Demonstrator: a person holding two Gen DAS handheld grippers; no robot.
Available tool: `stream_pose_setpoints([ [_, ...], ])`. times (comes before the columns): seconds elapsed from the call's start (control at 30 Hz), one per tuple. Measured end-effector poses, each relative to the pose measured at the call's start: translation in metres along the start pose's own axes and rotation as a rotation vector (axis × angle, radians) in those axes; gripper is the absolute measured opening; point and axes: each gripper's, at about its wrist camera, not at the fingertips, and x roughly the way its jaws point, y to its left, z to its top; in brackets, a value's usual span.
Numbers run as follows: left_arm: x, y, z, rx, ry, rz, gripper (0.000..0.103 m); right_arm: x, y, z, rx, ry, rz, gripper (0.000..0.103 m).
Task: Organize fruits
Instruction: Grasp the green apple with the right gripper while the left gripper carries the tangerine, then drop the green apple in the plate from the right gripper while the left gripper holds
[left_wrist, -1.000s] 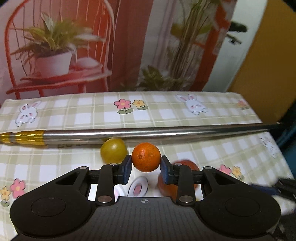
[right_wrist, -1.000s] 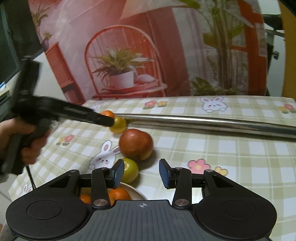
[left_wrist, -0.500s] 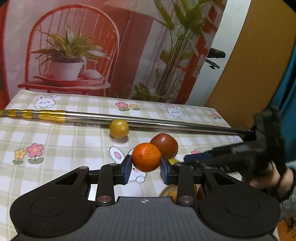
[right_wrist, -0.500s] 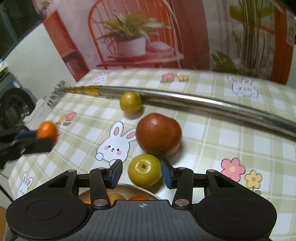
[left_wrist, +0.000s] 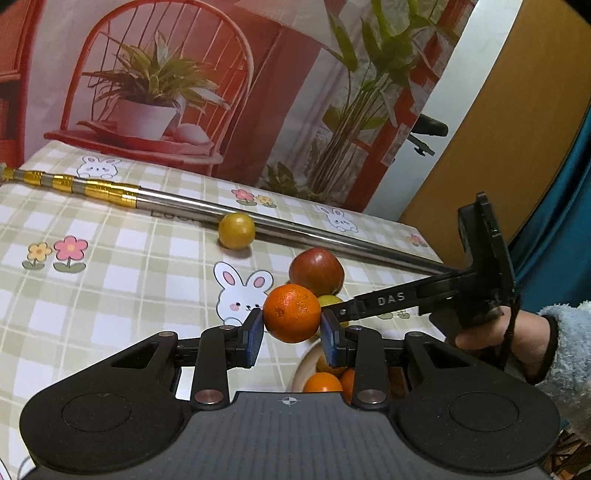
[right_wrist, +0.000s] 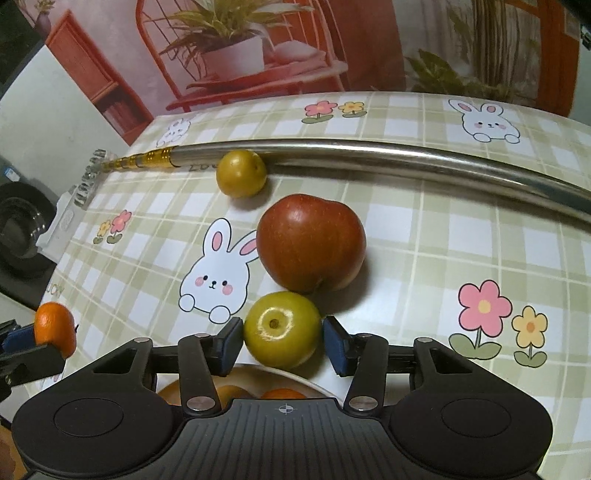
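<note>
My left gripper (left_wrist: 291, 325) is shut on an orange (left_wrist: 291, 313) and holds it in the air just above the near-left rim of a white bowl (left_wrist: 303, 365). The same orange (right_wrist: 55, 328) shows at the far left of the right wrist view. My right gripper (right_wrist: 282, 345) is open, its fingers either side of a green fruit (right_wrist: 282, 334) that lies on the cloth by the bowl's rim (right_wrist: 295, 374). A red apple (right_wrist: 310, 242) sits just behind that fruit, and a small yellow fruit (right_wrist: 242, 172) rests against a metal pole (right_wrist: 369, 151).
Several oranges (left_wrist: 323, 382) lie in the bowl. The pole (left_wrist: 295, 225) crosses the whole checked tablecloth (left_wrist: 110, 277), its gold end at the left. A hand in a fluffy sleeve (left_wrist: 561, 343) holds the right gripper's handle (left_wrist: 480, 280). A printed backdrop stands behind the table.
My left gripper has carried the orange away from the pole and over toward the bowl. My right gripper has dropped forward until the green fruit lies between its fingers.
</note>
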Motion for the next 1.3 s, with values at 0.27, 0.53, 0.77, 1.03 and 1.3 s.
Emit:
stream_pose_setpoints([
  [0.27,0.0,-0.007,-0.006,0.006,0.015,-0.017,0.035,-0.014,-0.007,-0.009,0.048,-0.076,0.018,0.043],
  [0.53,0.004,-0.023,-0.014,0.042,0.062,-0.054,0.035,-0.062,0.001,-0.032,0.035,-0.236,0.074,0.043],
  [0.77,0.013,-0.05,-0.026,0.115,0.135,-0.077,0.035,-0.101,0.007,-0.07,0.007,-0.354,0.079,0.043],
  [1.03,0.024,-0.07,-0.042,0.113,0.227,-0.117,0.035,-0.125,-0.001,-0.109,0.014,-0.398,0.084,0.043],
  [1.3,0.02,-0.084,-0.041,0.159,0.221,-0.049,0.035,-0.137,-0.01,-0.143,0.031,-0.372,0.125,0.043],
])
